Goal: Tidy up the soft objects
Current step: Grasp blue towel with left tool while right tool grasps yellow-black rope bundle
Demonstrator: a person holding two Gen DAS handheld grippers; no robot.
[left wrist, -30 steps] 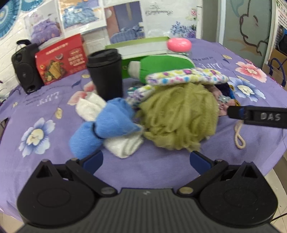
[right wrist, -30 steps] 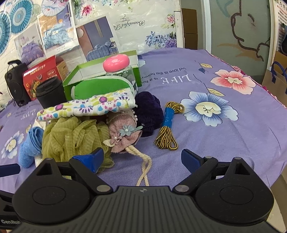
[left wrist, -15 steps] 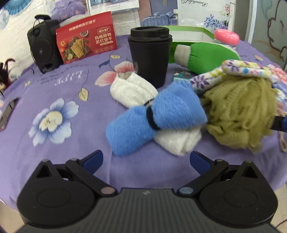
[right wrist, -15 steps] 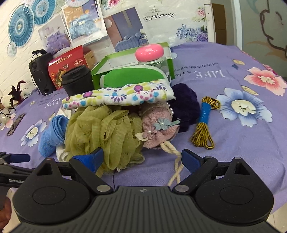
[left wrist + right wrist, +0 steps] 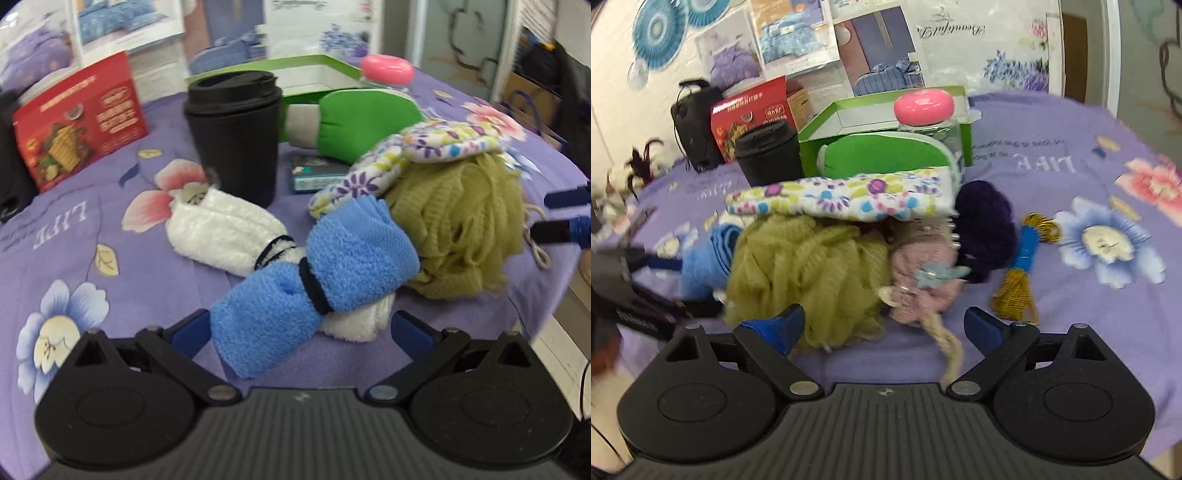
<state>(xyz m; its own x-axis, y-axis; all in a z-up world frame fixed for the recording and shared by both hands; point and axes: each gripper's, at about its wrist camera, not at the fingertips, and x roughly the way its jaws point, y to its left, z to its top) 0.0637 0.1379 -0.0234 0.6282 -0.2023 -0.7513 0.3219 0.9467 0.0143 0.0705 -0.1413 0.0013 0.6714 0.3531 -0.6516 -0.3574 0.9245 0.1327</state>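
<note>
Sorting has barely begun: your left claw [image 5: 301,330] gapes wide with the blue towel [image 5: 314,280] just ahead between its tips, ungripped. Your right claw [image 5: 882,325] is wide too, empty, the loofah [image 5: 809,266] just ahead-left. Everything remains heaped on the desk [image 5: 1071,325].

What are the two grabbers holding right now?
Nothing. The left gripper is open, with the near end of the blue towel roll between its fingers but not pinched. The right gripper is open too, near the green bath pouf.
</note>
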